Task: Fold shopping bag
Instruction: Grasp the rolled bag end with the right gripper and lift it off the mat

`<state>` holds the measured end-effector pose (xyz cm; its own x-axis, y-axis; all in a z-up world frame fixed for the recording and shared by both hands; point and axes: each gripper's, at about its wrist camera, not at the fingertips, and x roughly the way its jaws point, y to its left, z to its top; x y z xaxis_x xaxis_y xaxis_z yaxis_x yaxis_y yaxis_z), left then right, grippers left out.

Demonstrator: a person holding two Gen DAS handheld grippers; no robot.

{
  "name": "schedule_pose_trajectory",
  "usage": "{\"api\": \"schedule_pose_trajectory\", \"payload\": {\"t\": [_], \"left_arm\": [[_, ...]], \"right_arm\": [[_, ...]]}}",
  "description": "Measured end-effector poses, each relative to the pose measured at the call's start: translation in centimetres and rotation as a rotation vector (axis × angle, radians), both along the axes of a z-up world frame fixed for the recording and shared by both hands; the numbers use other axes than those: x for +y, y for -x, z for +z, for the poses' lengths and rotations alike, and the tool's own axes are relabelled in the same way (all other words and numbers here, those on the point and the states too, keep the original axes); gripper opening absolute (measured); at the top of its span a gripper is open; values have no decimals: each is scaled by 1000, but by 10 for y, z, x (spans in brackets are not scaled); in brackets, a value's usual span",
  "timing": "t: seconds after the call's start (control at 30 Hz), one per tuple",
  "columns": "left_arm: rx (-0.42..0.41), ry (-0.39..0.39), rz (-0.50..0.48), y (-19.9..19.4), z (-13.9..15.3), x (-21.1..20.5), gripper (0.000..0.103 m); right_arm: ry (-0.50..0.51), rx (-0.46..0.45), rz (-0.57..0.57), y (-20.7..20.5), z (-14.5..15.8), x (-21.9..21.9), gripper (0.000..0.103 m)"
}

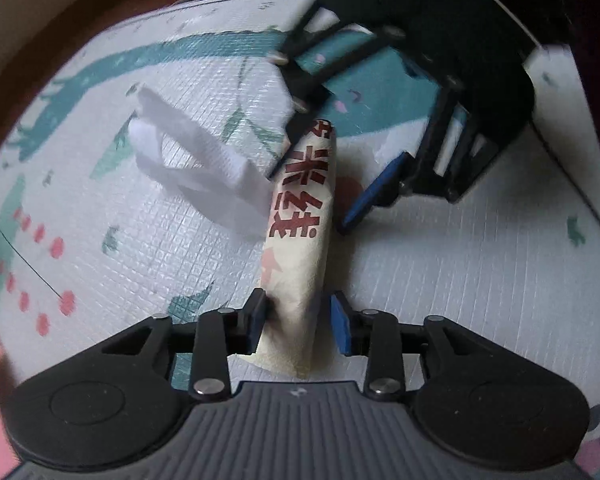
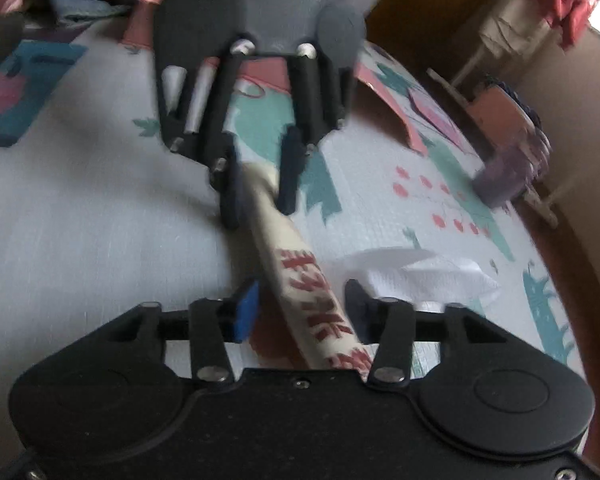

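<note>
Closest to the left wrist camera, the left gripper (image 1: 300, 320) straddles the near end of the shopping bag (image 1: 300, 216), its fingers spread with the folded strip lying loose between them. The left finger touches the strip's edge; the blue-padded one stands just clear of it. The bag is folded into a long narrow cream band with red characters, lying on a play mat (image 1: 460, 264) printed with teal shapes and pink dots. Its white handles (image 1: 196, 160) spill out to one side, crumpled and partly raised off the mat. At the far end the right gripper (image 1: 320, 184) stands over the strip with fingers apart, one on either side, blurred. In the right wrist view the same strip runs between that gripper's parted fingers (image 2: 246, 316) toward the left gripper (image 2: 260, 184) beyond. A purple object (image 2: 504, 176), too blurred to identify, sits near the mat's edge, well apart from the bag
</note>
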<state>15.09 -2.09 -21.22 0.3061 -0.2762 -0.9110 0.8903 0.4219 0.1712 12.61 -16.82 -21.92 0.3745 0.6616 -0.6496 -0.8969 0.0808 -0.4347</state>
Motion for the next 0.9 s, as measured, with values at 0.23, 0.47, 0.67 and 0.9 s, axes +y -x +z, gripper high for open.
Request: {"api": "schedule_pose_trajectory", "payload": {"t": [0.23, 0.47, 0.67, 0.9], "left_arm": [[52, 14, 5, -11, -2, 2, 40], [43, -14, 16, -9, -3, -3, 40], [-48, -110, 50, 8, -5, -21, 38], [-192, -101, 325, 47, 23, -24, 47]], "right_arm": [[71, -104, 4, 4, -3, 26, 31], [95, -31, -79, 1, 2, 37, 30], [67, -76, -70, 10, -6, 31, 28], [5, 36, -135, 0, 4, 16, 22]]}}
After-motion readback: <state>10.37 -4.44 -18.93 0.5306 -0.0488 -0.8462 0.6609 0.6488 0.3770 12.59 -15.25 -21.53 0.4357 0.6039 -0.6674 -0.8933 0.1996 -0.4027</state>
